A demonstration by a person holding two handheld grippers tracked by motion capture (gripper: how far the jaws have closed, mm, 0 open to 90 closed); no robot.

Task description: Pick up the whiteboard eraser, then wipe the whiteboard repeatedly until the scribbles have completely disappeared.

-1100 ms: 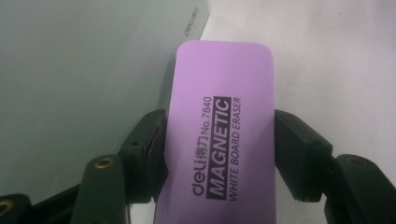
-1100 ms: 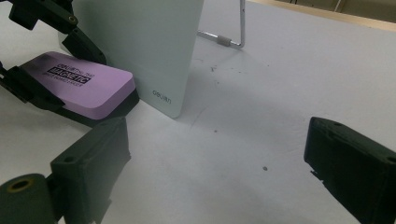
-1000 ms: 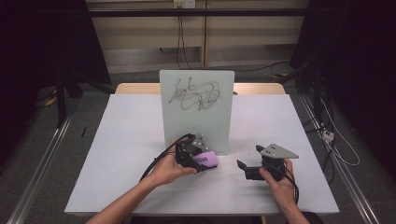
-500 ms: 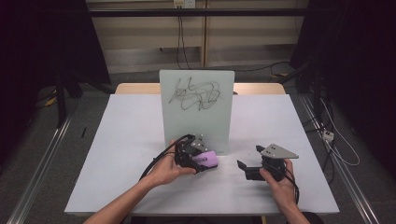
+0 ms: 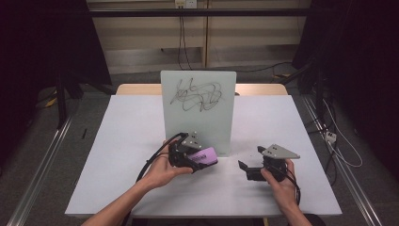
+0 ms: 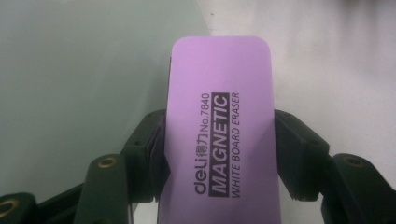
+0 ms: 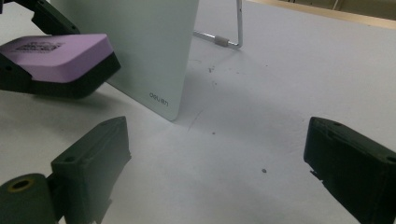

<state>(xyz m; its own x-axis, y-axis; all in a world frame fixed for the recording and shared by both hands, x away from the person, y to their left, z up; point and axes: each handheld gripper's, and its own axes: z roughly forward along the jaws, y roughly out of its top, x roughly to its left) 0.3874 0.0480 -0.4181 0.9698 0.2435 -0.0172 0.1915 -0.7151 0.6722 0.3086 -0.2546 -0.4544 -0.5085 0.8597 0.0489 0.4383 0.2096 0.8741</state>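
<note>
Where the person's forearms come in from the near edge of the white rectangular table [image 5: 117, 155], each hand holds a black two-jaw gripper low over the tabletop. The left hand [image 5: 162, 172] carries the left gripper [image 5: 203, 158], whose jaws are pinched on the long sides of a purple rectangular whiteboard eraser with a black felt underside [image 6: 219, 135]. In the left gripper view the eraser lies flat between the two jaws, its top face up, printed "deli No.7840 MAGNETIC WHITE BOARD ERASER", its far end reaching past the jaw tips toward the table. A black cable [image 5: 151, 160] loops from this gripper back along the wrist.

To the right and well apart, the right hand [image 5: 278, 181] holds the right gripper [image 5: 244, 168], topped by a grey three-cornered plate [image 5: 280, 151]. Its jaws stand spread wide with nothing between them; in the right gripper view only bare tabletop with a few small dark specks lies in the gap.

Just beyond the eraser stands a pale, frosted upright whiteboard panel [image 5: 198, 110], propped by a thin metal wire stand [image 7: 231, 32] behind it. The eraser's tip sits near the panel's lower right part; whether it touches cannot be told. Black scribbled marker lines [image 5: 196, 94] cover the upper part of the panel. Past the table are a wooden edge, a pale wall with hanging cables, and dark curtains on both sides.
</note>
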